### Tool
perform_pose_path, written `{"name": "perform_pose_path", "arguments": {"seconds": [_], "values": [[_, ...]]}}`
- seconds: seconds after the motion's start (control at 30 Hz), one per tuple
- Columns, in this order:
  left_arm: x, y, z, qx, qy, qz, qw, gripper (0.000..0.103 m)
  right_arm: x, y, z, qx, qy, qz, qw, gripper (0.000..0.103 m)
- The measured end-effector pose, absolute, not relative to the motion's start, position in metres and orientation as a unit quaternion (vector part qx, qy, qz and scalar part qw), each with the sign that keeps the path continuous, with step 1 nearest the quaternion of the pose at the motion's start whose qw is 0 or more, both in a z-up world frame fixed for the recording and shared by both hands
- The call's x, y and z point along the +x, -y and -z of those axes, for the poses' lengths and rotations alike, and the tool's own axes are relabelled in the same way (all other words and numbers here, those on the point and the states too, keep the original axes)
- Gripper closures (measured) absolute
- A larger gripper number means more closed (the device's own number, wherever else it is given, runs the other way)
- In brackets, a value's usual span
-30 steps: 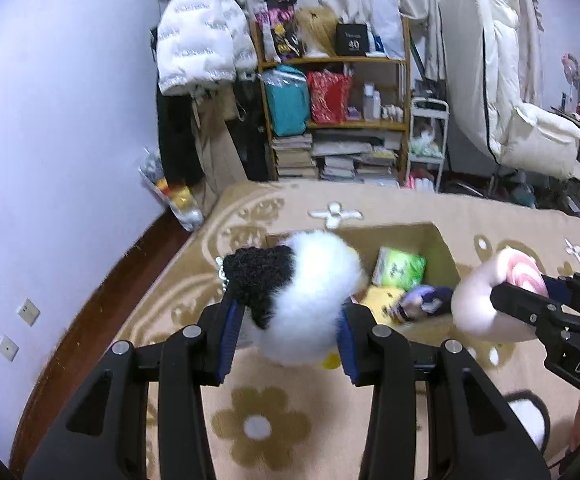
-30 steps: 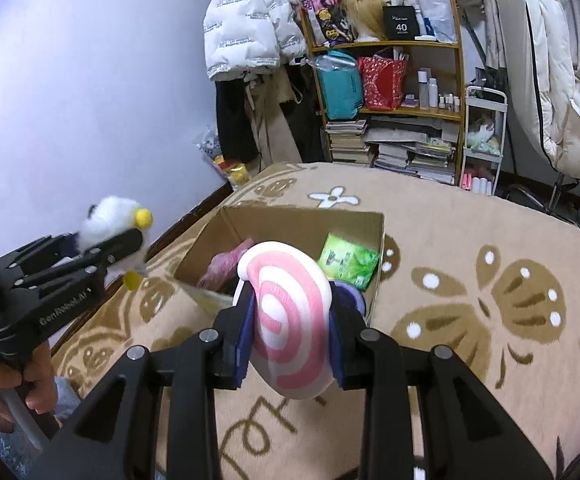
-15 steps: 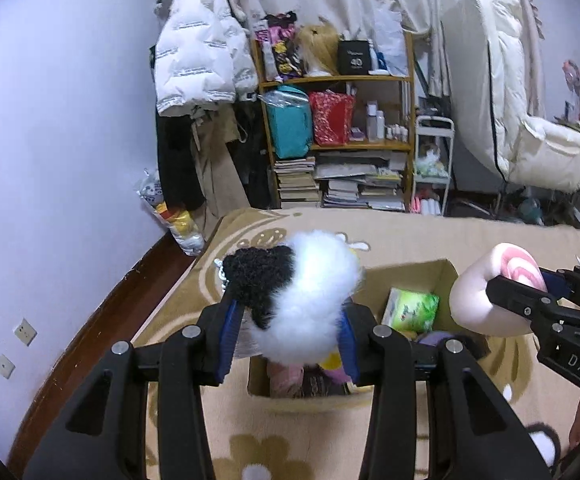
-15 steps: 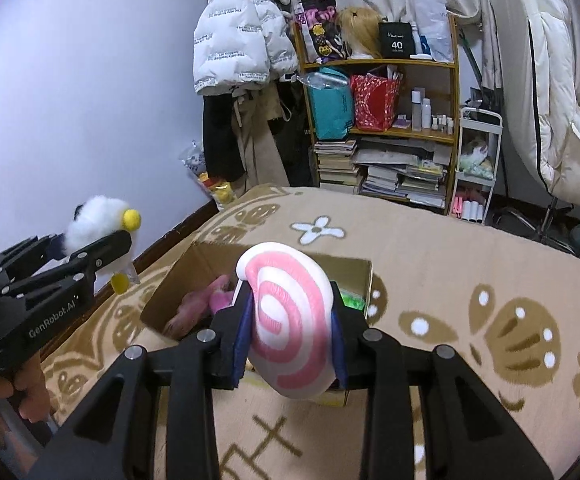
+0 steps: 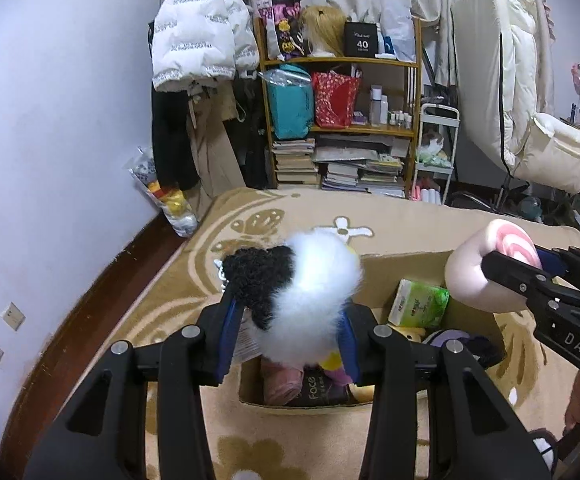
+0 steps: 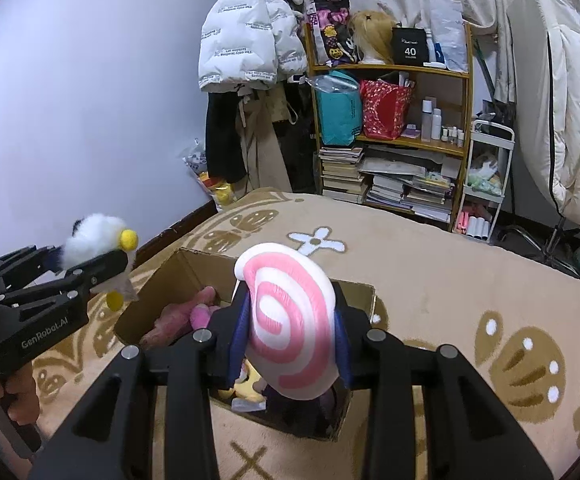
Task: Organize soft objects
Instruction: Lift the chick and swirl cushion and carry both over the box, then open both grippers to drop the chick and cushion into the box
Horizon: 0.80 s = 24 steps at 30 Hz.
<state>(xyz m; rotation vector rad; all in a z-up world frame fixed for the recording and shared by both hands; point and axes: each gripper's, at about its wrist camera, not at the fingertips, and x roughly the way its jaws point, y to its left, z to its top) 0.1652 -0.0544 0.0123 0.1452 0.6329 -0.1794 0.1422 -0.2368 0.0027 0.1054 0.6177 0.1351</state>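
From your left wrist camera, your left gripper [image 5: 288, 332] has its fingers [image 5: 226, 334] clenched on the fluffy white-and-black plush [image 5: 301, 292], one blue pad pressing each flank so the toy bulges up above the fingertips. Directly beyond and below those fingers sits the open cardboard box [image 5: 405, 264] on the patterned rug [image 5: 297, 212]. Inside the box, to the right of your fingers, a green tissue pack [image 5: 417, 304] leans against the far wall; under the fingertips lies a pink soft item [image 5: 282, 380]. Off to the right of your fingers, your right gripper [image 5: 513, 268] reaches in holding the pink swirl cushion [image 5: 489, 264] above the box's right edge.

From your right wrist camera, your right gripper [image 6: 290, 340] has the pink swirl cushion [image 6: 290, 320] between its fingers [image 6: 240, 332], both blue pads touching its sides; the jaws have just been easing open, yet the cushion is gripped. The cardboard box [image 6: 162, 280] lies just under and beyond the fingertips, with a pink plush [image 6: 198, 312] showing left of the fingers. Well to the left of your fingers, your left gripper [image 6: 98, 268] carries the fluffy white-and-black plush [image 6: 94, 240] above the rug [image 6: 449, 272] near the box's left corner.
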Motion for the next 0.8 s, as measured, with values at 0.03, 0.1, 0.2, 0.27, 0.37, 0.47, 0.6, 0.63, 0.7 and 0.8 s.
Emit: {"name": "perform_pose_path", "arguments": {"seconds": [0.03, 0.1, 0.2, 0.27, 0.37, 0.47, 0.6, 0.63, 0.7, 0.8], "values": [[0.168, 0.054, -0.01, 0.068, -0.315, 0.091, 0.942, 0.062, 0.144, 0.238, 0.0, 0.057, -0.304, -0.068, 0.949, 0.065], [0.173, 0.052, -0.003, 0.057, -0.329, 0.105, 0.937, 0.062, 0.147, 0.239, 0.005, 0.067, -0.304, -0.073, 0.947, 0.065], [0.177, 0.049, 0.003, 0.04, -0.346, 0.123, 0.929, 0.062, 0.146, 0.238, 0.011, 0.063, -0.302, -0.081, 0.948, 0.063], [0.178, 0.049, 0.005, 0.049, -0.344, 0.12, 0.93, 0.062, 0.147, 0.237, 0.014, 0.058, -0.303, -0.083, 0.948, 0.063], [0.181, 0.05, 0.009, 0.042, -0.349, 0.125, 0.928, 0.061, 0.15, 0.239, 0.019, 0.07, -0.308, -0.088, 0.945, 0.061], [0.185, 0.052, 0.017, 0.042, -0.36, 0.128, 0.923, 0.061, 0.154, 0.243, 0.025, 0.088, -0.317, -0.097, 0.939, 0.058], [0.188, 0.058, 0.026, 0.049, -0.373, 0.129, 0.917, 0.059, 0.158, 0.241, 0.035, 0.091, -0.331, -0.099, 0.934, 0.054], [0.188, 0.059, 0.028, 0.05, -0.376, 0.13, 0.916, 0.058, 0.158, 0.241, 0.037, 0.09, -0.333, -0.099, 0.933, 0.054], [0.188, 0.061, 0.032, 0.053, -0.38, 0.126, 0.915, 0.048, 0.159, 0.241, 0.039, 0.092, -0.337, -0.101, 0.932, 0.052], [0.188, 0.062, 0.034, 0.056, -0.381, 0.122, 0.915, 0.041, 0.158, 0.242, 0.04, 0.094, -0.338, -0.101, 0.931, 0.047]]}}
